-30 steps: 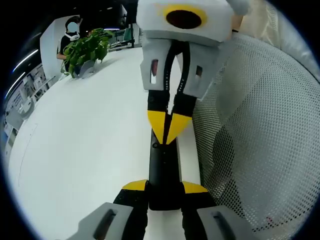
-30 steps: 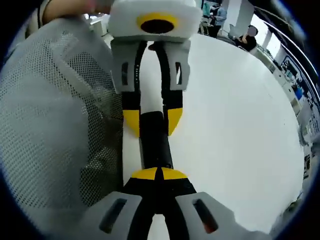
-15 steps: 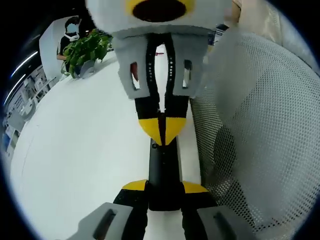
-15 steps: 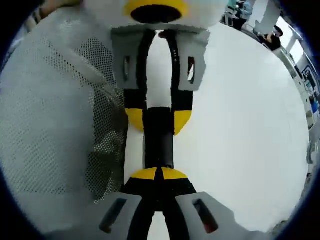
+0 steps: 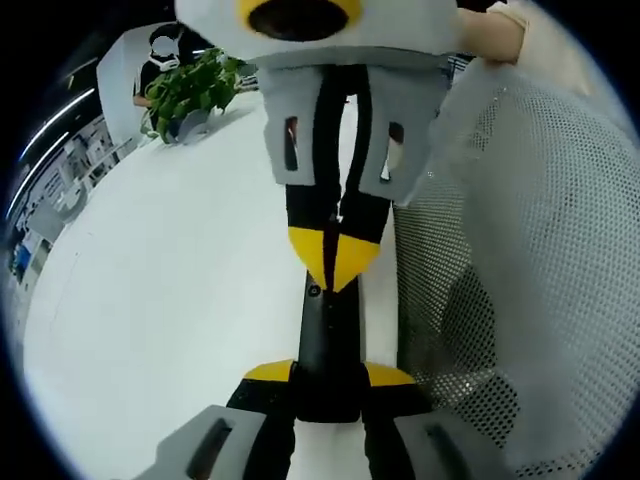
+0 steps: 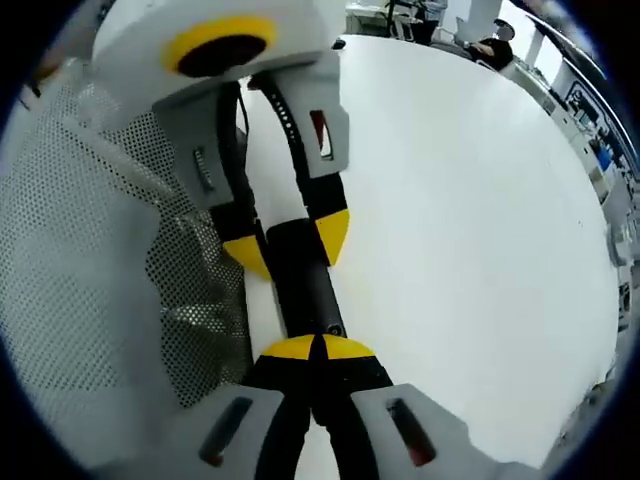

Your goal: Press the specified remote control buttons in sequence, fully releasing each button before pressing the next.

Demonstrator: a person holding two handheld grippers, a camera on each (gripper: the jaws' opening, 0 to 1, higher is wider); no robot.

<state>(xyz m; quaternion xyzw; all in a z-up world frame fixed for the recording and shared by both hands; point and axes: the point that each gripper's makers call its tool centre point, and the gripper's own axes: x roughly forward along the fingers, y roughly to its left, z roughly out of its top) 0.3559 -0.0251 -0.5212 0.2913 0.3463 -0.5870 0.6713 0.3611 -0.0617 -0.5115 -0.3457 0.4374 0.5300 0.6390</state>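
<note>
Remote control [image 5: 327, 345], a slim black bar, is being held just above the white table [image 5: 150, 300] beside a sleeve of white mesh [image 5: 500, 300], its one end pinched between the jaws of the left gripper [image 5: 328, 378]. The right gripper [image 6: 315, 350], its yellow tips pressed together, is being lowered point-first onto the other end, where a small round button [image 6: 334, 328] is being shown in the right gripper view. It is being judged rigid, light and smooth-sided, so a firm pinch across the narrow sides at the far end from the buttons is being favoured, lest it be tipped or slid under the press
</note>
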